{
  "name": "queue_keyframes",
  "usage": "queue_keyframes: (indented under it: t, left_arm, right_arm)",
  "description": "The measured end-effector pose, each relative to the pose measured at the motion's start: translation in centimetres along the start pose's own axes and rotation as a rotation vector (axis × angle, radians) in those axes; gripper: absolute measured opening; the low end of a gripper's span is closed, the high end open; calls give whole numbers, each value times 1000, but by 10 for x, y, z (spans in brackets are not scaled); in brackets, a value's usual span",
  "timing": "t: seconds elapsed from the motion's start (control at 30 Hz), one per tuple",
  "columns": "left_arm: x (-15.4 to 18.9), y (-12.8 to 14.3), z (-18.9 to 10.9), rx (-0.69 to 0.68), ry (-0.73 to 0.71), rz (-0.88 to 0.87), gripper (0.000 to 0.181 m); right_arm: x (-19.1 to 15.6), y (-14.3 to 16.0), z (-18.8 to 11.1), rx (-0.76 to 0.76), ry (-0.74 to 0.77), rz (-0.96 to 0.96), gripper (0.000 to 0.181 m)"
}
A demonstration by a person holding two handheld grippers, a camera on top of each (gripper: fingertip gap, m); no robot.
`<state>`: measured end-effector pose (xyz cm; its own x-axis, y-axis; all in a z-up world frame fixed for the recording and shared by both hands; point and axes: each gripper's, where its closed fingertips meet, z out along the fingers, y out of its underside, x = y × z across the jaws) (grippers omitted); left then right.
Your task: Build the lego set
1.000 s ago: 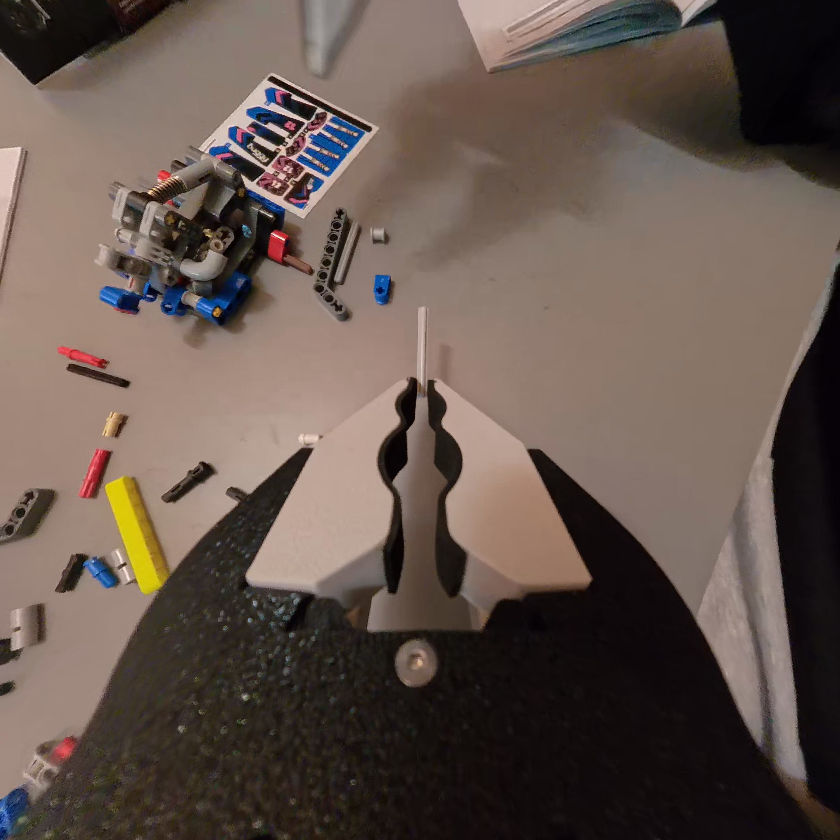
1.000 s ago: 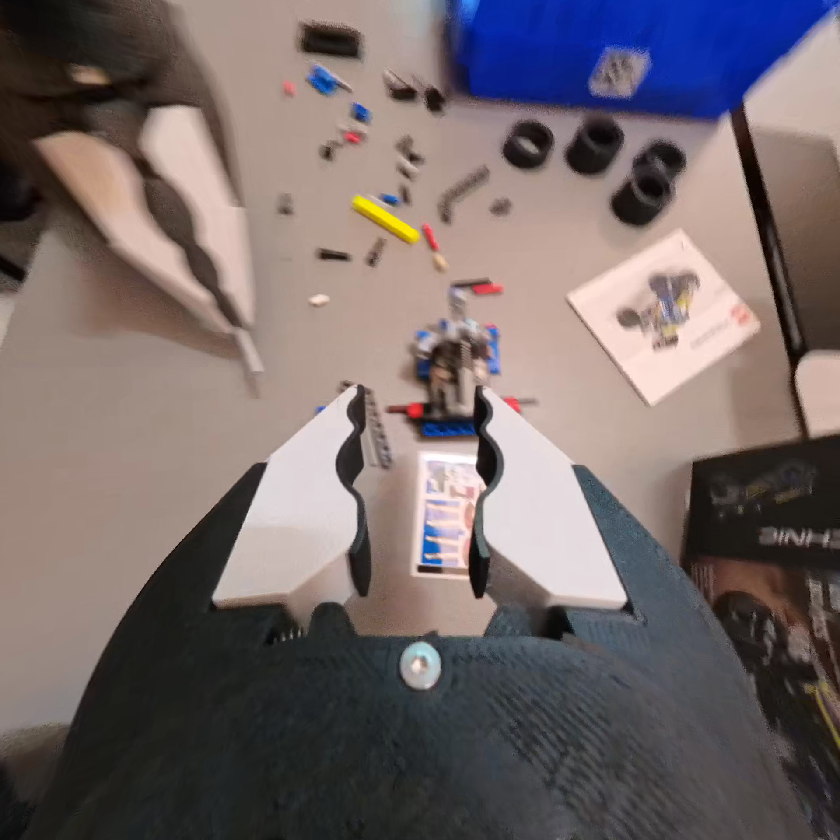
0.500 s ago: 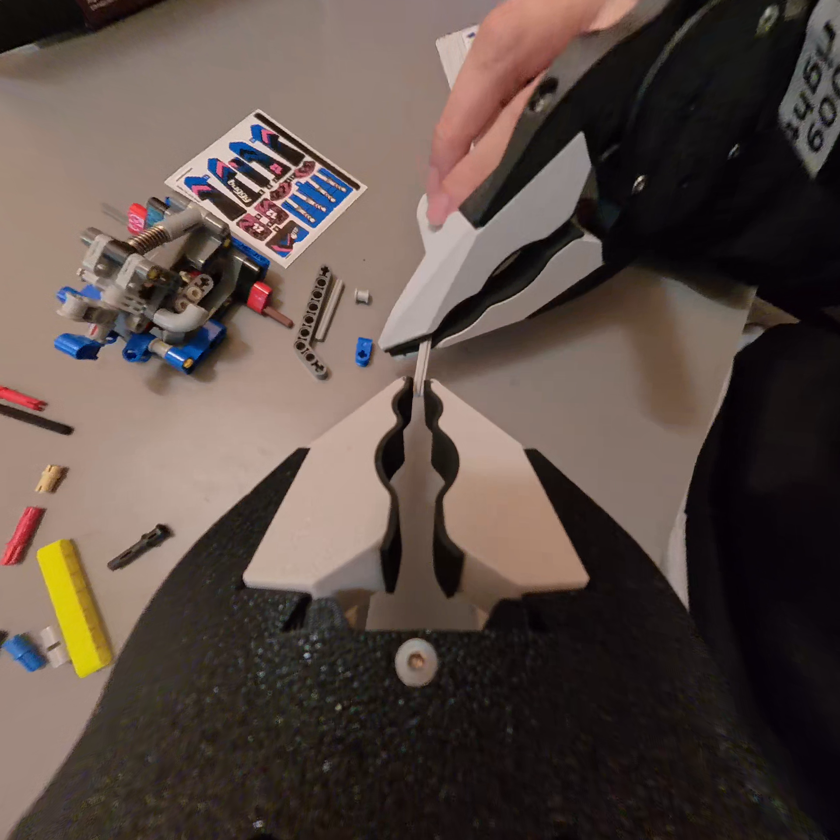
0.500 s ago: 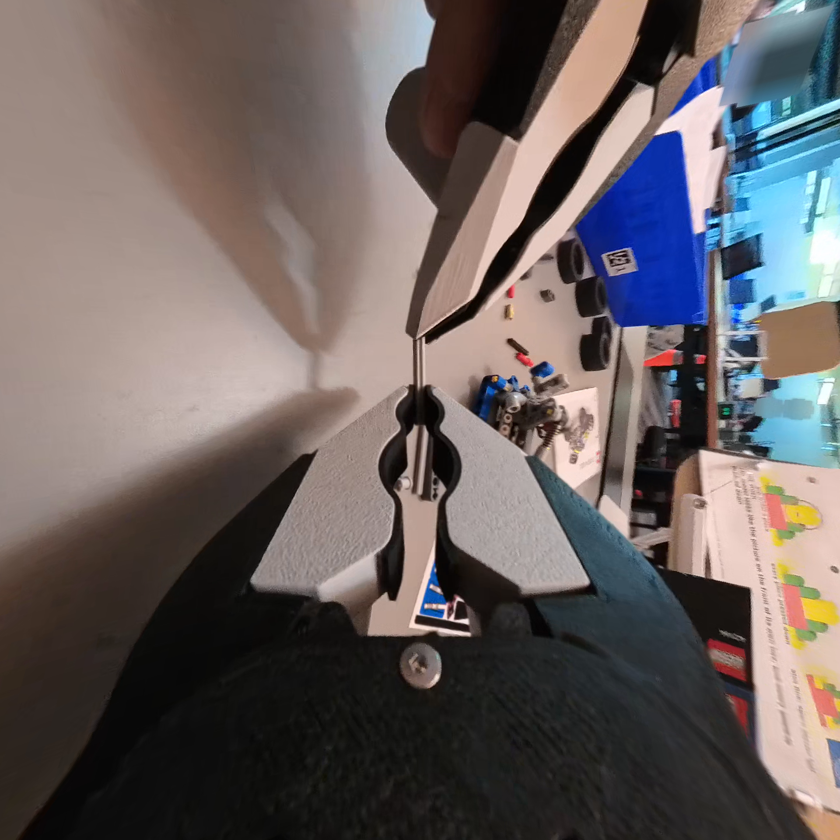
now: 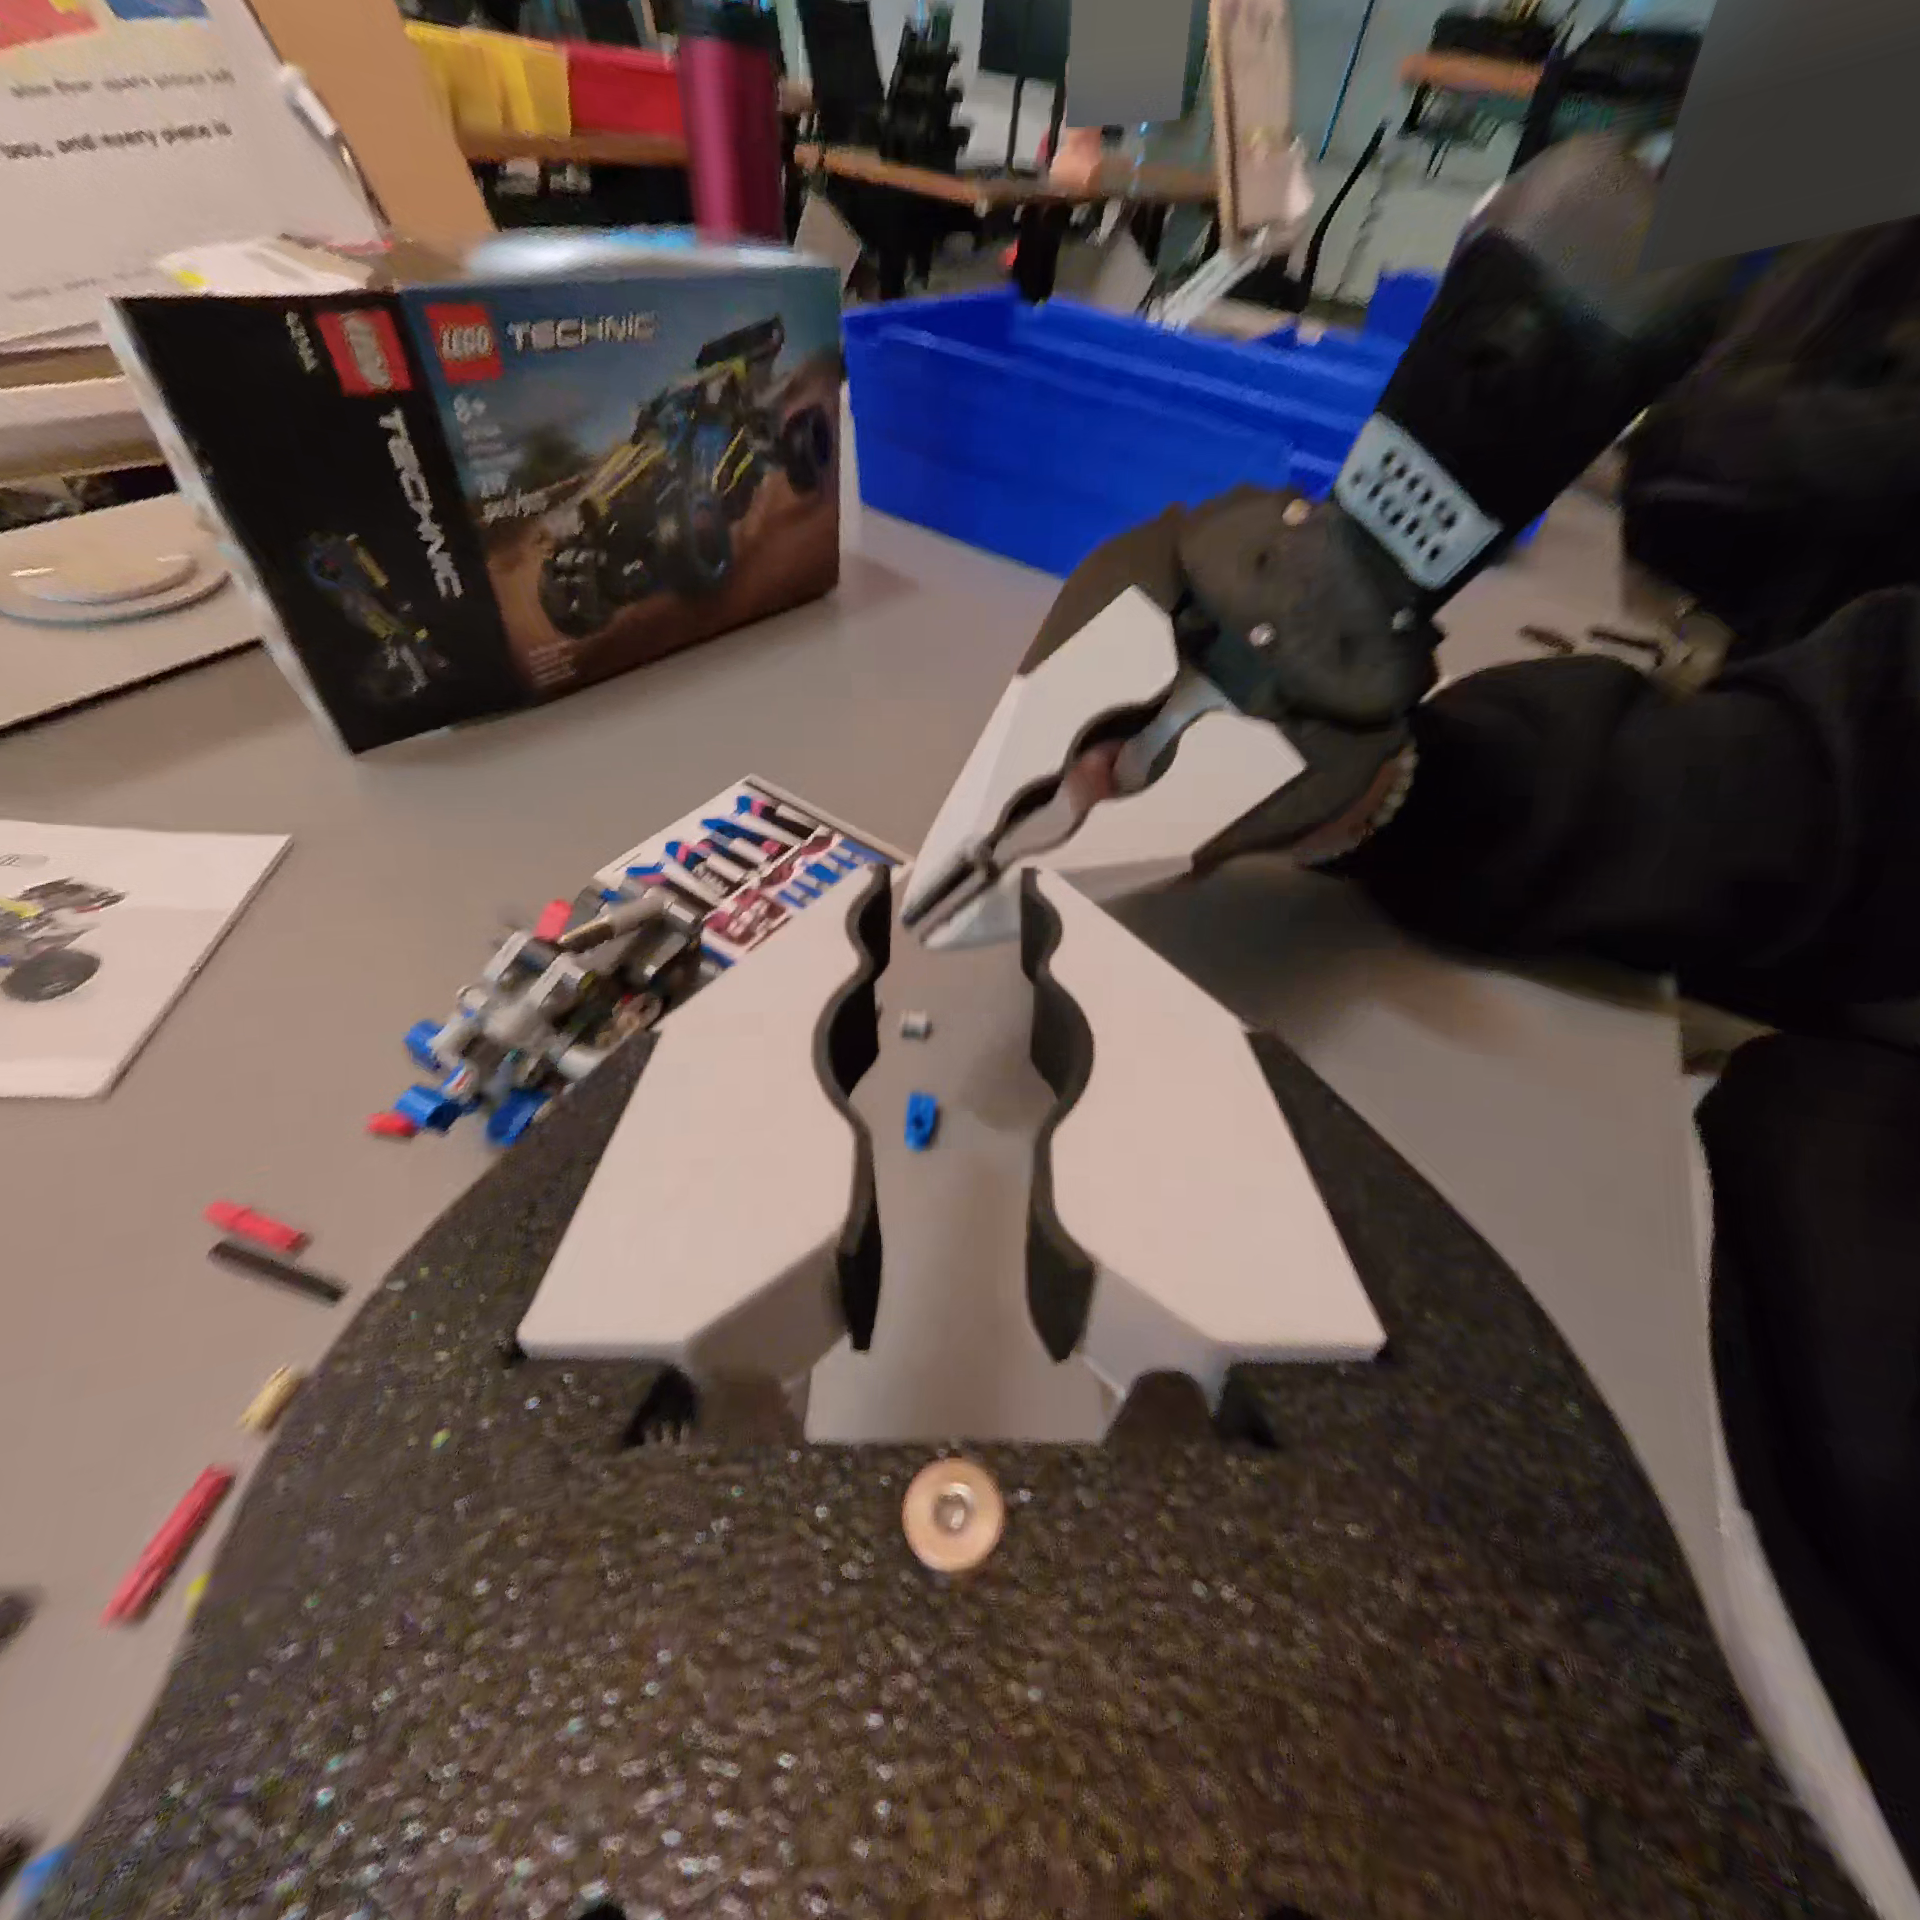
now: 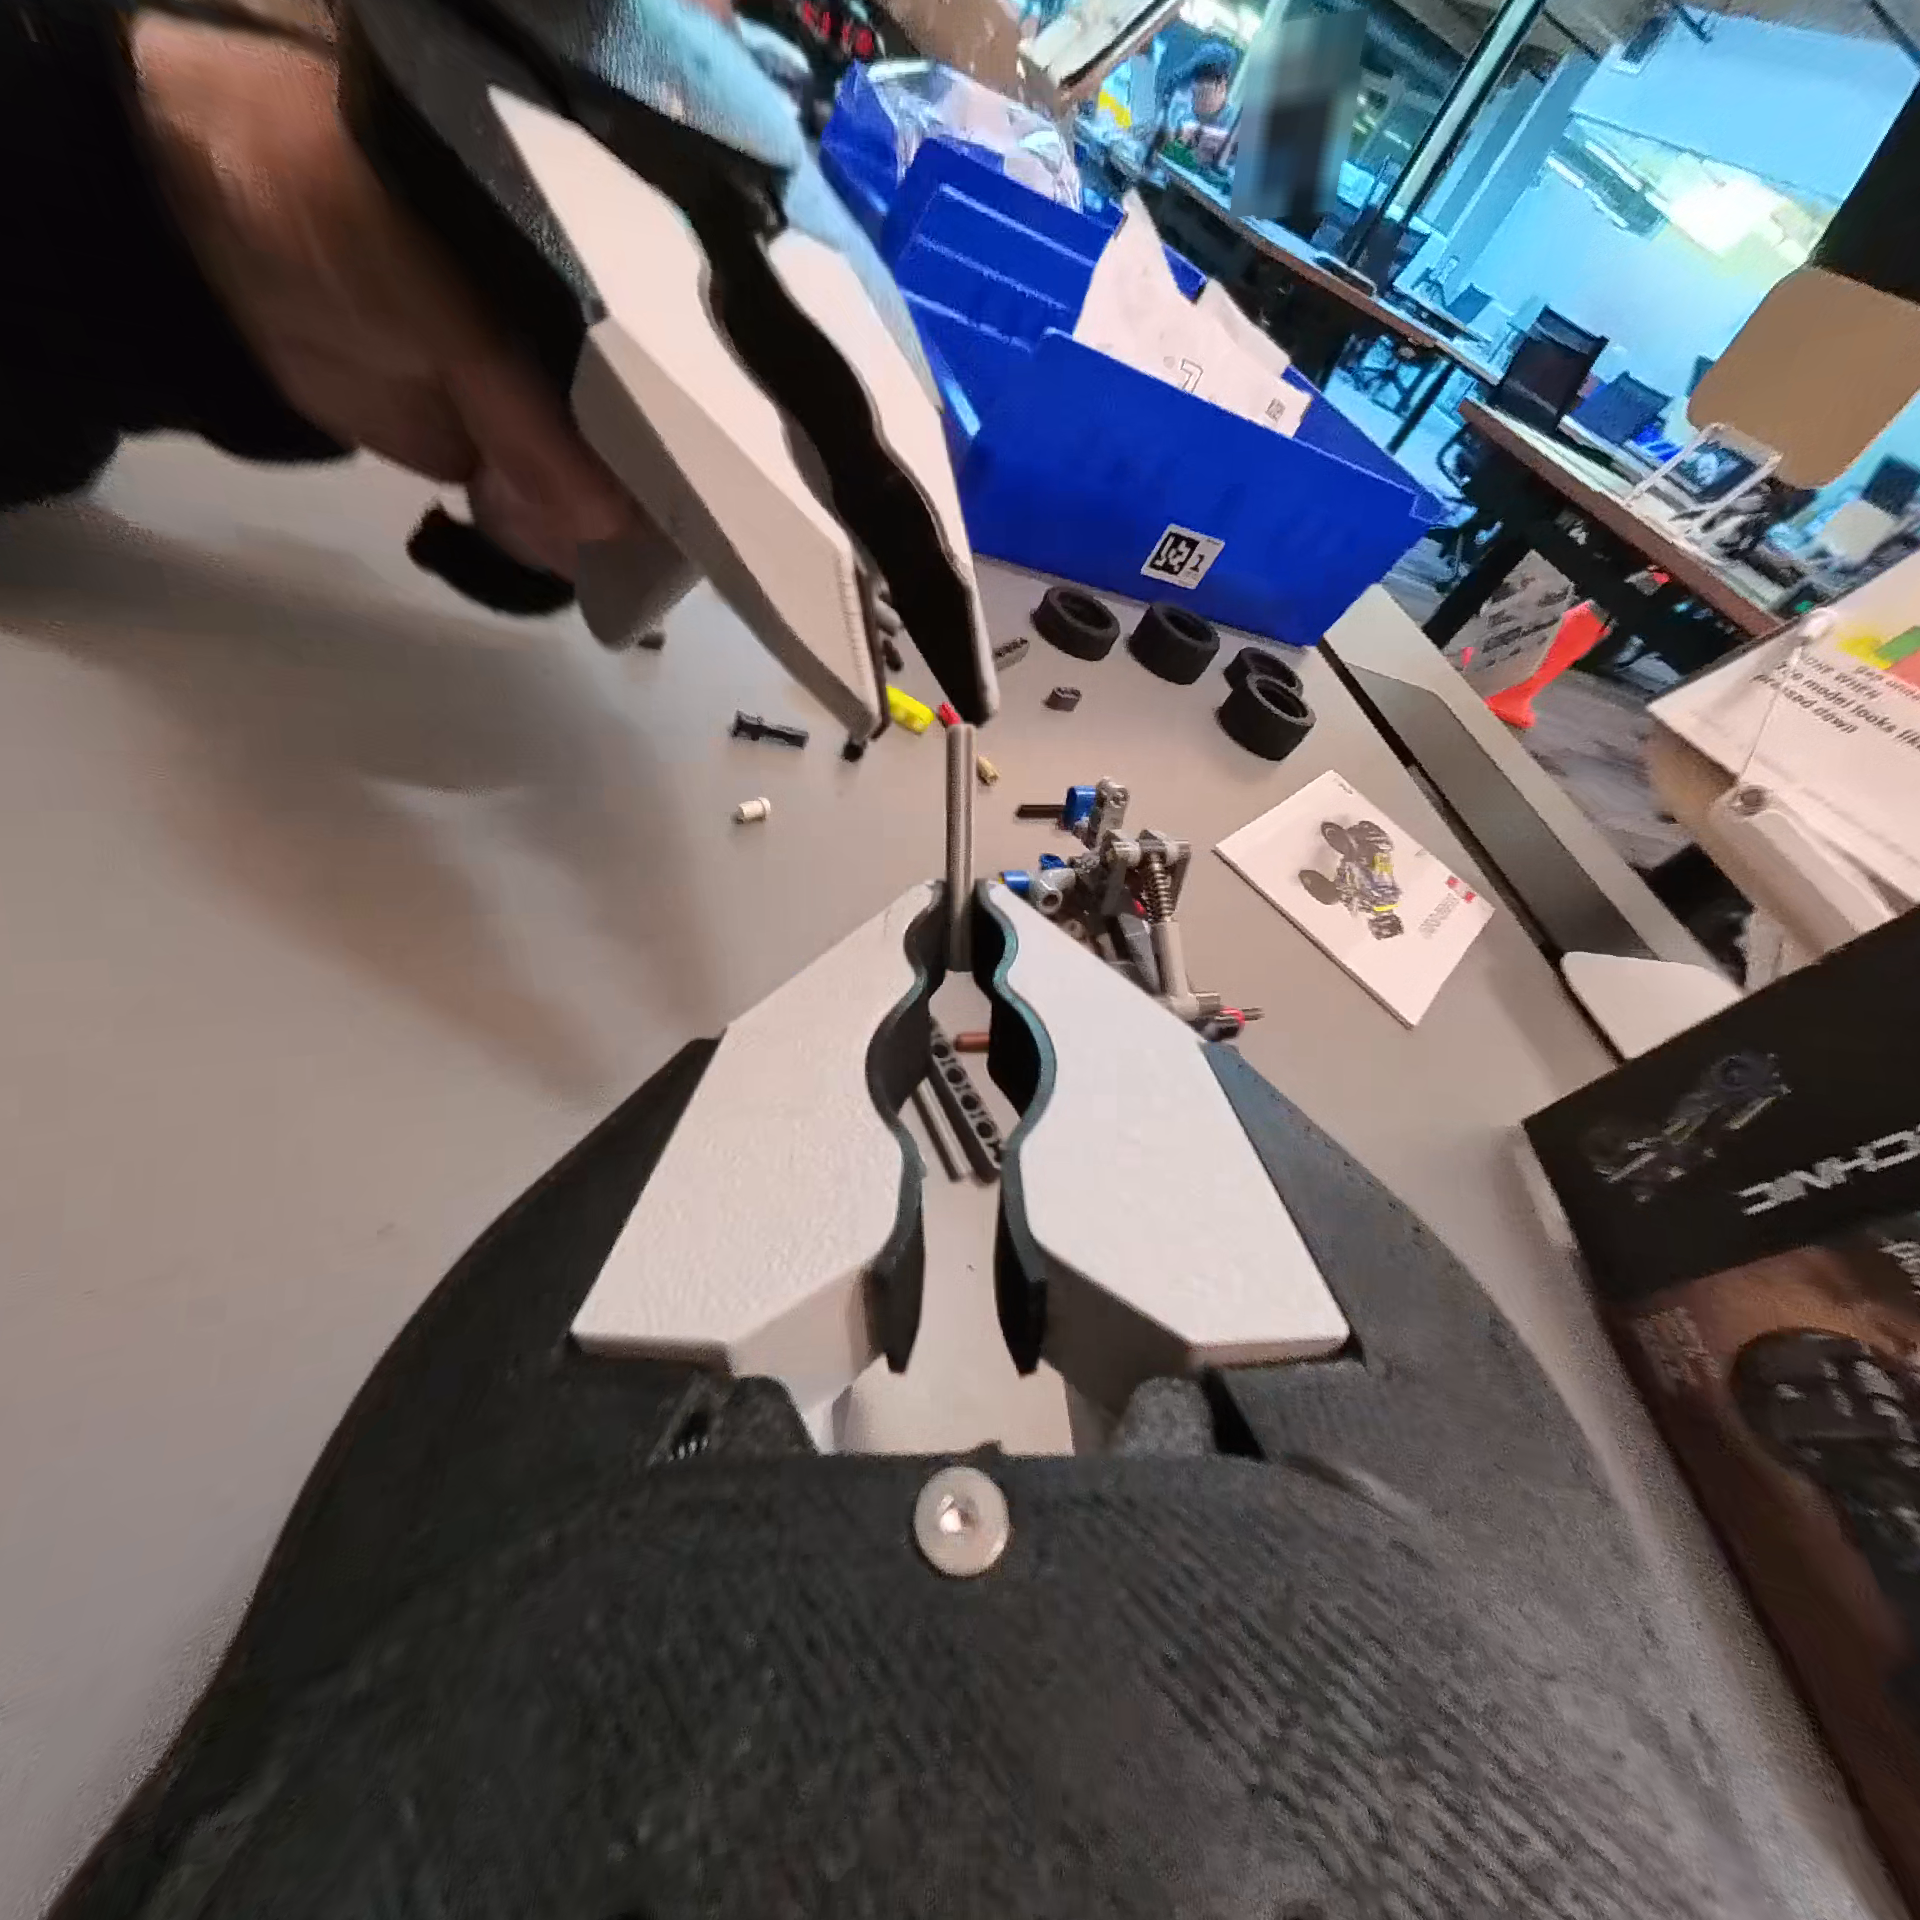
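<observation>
The right gripper (image 6: 961, 914) clamps the grey axle (image 6: 958, 821), pointing straight ahead toward the spread-apart left gripper (image 5: 956, 914), with the half-built buggy (image 6: 1117, 894) just right.

Blue bin (image 6: 1174, 488) at far edge of grey table (image 6: 260, 935), papers (image 6: 1184, 312) sticking out of it, white tag (image 6: 1181, 554) on its near wall. Magenta bottle (image 5: 730, 135) far left, behind it yellow and red bins (image 5: 551, 88). Cardboard sheet (image 5: 353, 114) leaning far left. White plate (image 5: 104, 587) on table at left edge. Orange cone (image 6: 1548, 660) on floor far right. More tables (image 6: 1621, 499) and chairs (image 6: 1558, 358) in the background, blurred.
</observation>
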<state>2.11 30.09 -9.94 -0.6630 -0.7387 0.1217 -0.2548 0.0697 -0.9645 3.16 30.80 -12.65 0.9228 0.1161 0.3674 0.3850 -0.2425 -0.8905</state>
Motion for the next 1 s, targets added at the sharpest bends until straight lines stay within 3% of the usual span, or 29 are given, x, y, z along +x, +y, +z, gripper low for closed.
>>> queue_keyframes:
  t: [0.1, 0.17, 0.43, 0.53, 0.57, 0.73, 0.87, 1.0]
  left_arm:
    - [8, -6, 6, 66, 56, -9, 15]
    - [3, -5, 6, 77, 21, 15, 2]
    - [8, -5, 0, 87, 57, 104, 9]
    - [6, 2, 4, 38, 52, 80, 13]
    - [7, 3, 4, 32, 54, 82, 4]
    - [8, 11, 7, -34, 76, 95, 1]
    - [-2, 32, 4, -170, 88, 77, 1]
    - [-8, 46, 2, -245, 144, 37, 1]
  right_arm:
    - [-5, -4, 2, 36, -34, 60, 1]
    - [-6, -4, 2, 31, -46, 60, 1]
    - [-10, -7, 4, 52, -65, 77, 1]
    - [-11, -8, 4, 60, -67, 79, 1]
    - [-11, -8, 4, 64, -71, 84, 1]
    - [-14, -2, 4, 34, -90, 46, 1]
    - [-29, 29, 4, -128, -251, 80, 21]
    - [-34, 41, 8, -207, -291, 68, 15]
